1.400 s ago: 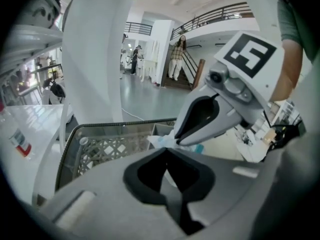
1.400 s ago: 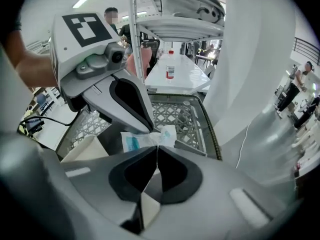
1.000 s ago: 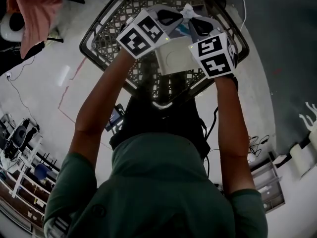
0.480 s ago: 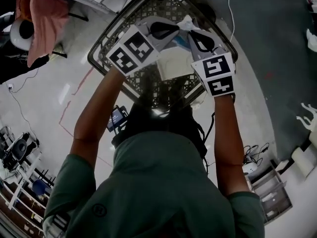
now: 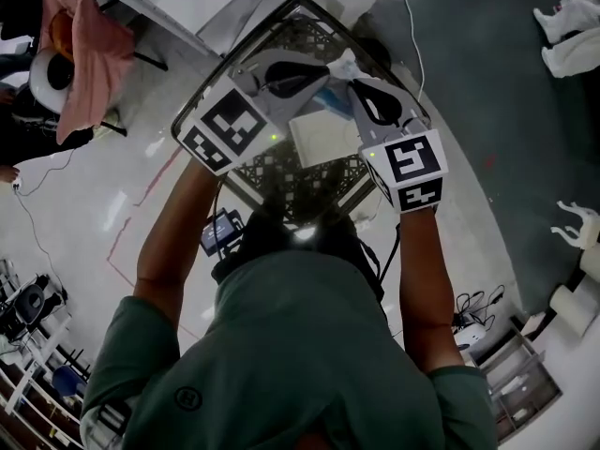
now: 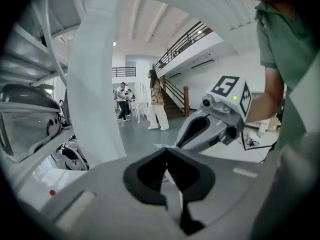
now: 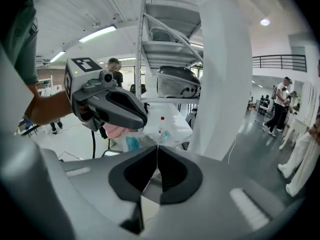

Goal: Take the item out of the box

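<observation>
A clear plastic bag (image 5: 343,64) with a flat white item (image 5: 323,137) inside hangs between my two grippers, above a black mesh basket (image 5: 281,172). My left gripper (image 5: 328,67) is shut on the bag's crumpled top from the left. My right gripper (image 5: 355,82) is shut on the same top from the right. In the left gripper view the jaws (image 6: 165,151) are closed with thin film at their tip, and the right gripper (image 6: 210,129) shows just beyond. In the right gripper view the closed jaws (image 7: 158,149) pinch the film, and a blue patch (image 7: 132,143) shows through the bag.
A pink cloth (image 5: 89,45) drapes over a chair at the upper left. A white shelf post (image 7: 222,69) and shelves stand close ahead. A white table holds a red-capped bottle (image 7: 161,120). People stand in the distance (image 6: 156,99). A grey floor lies to the right.
Both grippers have risen together with the bag. The white item has come up away from the basket, which now looks smaller and farther below.
</observation>
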Available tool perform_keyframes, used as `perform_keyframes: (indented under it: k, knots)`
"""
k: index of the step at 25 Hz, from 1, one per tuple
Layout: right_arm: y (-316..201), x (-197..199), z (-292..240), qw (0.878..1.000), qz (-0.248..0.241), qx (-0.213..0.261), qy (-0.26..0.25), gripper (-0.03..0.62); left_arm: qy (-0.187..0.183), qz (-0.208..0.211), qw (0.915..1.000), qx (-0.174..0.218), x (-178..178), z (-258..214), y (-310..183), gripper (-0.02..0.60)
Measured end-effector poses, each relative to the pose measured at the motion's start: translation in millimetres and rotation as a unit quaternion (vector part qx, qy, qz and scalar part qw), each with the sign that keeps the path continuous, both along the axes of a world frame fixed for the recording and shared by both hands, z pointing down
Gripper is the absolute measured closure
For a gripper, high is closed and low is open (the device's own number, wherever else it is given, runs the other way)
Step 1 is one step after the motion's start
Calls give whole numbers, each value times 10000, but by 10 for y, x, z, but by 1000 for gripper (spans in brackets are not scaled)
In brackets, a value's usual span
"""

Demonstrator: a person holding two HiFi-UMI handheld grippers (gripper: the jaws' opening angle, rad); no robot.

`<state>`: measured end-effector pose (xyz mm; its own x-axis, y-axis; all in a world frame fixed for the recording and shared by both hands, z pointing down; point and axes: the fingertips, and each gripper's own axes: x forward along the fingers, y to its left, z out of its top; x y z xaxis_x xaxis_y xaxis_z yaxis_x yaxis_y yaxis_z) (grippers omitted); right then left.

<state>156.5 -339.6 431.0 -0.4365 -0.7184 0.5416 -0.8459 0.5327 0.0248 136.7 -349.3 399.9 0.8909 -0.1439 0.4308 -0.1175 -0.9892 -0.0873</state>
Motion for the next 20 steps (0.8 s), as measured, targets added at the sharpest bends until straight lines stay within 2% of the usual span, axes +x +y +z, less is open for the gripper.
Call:
perform_keyframes:
  k: [10,20]
  knots:
    - [326,-95,-802,9975,90,559,-427,583,437,30,9980,453,-113,-816,332,578]
    - [574,-153,-1512,9898,209,1179,-766,583,1066,-9,9906,856,-170,-1585,564,578]
